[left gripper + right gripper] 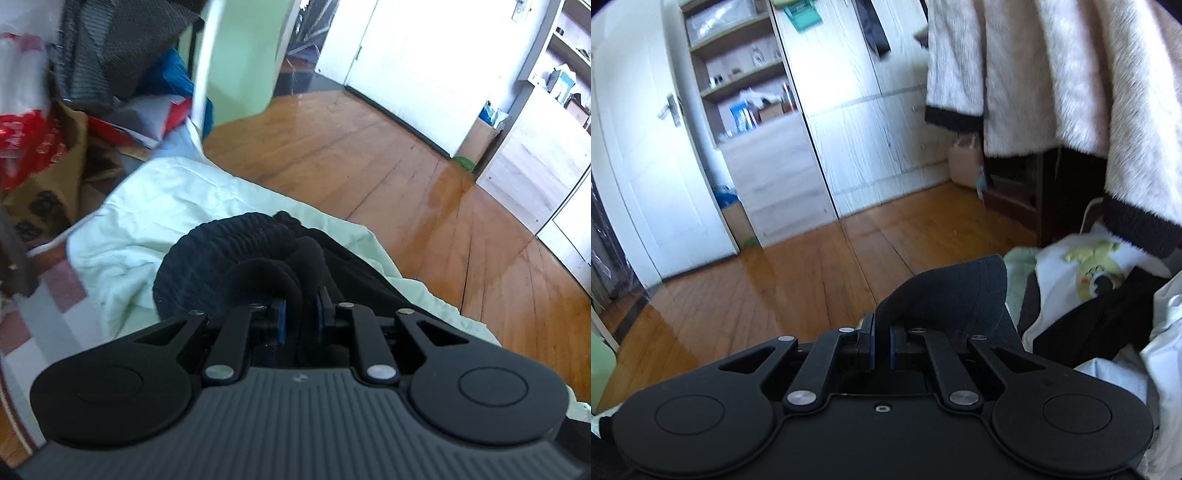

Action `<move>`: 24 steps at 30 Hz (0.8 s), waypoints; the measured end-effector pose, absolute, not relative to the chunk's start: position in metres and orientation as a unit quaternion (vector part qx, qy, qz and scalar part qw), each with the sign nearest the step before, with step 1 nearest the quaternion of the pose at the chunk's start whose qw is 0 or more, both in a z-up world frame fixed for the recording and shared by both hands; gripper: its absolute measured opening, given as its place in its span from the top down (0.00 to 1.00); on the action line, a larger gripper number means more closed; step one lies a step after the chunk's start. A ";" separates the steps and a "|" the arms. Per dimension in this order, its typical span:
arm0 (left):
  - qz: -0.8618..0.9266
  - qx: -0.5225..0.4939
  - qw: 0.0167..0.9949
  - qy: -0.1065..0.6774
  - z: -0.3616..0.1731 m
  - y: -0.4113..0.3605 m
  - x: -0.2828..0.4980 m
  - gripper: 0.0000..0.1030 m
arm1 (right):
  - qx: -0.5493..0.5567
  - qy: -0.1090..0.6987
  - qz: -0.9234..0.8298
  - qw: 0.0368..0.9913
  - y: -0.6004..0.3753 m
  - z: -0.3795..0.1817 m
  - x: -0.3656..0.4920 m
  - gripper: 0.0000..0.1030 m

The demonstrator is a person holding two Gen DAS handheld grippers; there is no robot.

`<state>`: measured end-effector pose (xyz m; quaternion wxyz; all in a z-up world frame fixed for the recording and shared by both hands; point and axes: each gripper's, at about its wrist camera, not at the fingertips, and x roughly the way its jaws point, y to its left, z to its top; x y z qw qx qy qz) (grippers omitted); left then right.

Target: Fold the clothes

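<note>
Two tongs are in use, the left tongs (298, 314) and the right tongs (882, 339), and each is clamped on one dark garment (236, 254) (953, 291) edge. One pale green sheet (147, 206) lies under the dark cloth in the left view. The right view shows one white garment with a yellow cartoon print (1086, 266), one fluffy cream blanket with dark trim (1071, 74) and one white door (646, 166).

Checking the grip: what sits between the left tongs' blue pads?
A bunched fold of the black ribbed knit garment, clamped between them, seen in the left wrist view.
</note>
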<state>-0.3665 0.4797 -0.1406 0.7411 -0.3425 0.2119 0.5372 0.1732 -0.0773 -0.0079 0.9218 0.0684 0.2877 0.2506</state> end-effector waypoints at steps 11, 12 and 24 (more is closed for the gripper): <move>0.537 -0.343 0.740 0.218 -0.196 0.518 -0.333 0.86 | 0.056 0.323 0.137 0.935 -0.018 -0.077 0.212 0.93; 0.537 -0.345 0.740 0.213 -0.197 0.519 -0.335 0.86 | 0.049 0.315 0.137 0.938 -0.017 -0.075 0.208 0.93; 0.533 -0.270 0.746 0.295 -0.225 0.606 -0.226 0.77 | -0.099 0.386 0.152 0.905 0.080 -0.086 0.333 0.87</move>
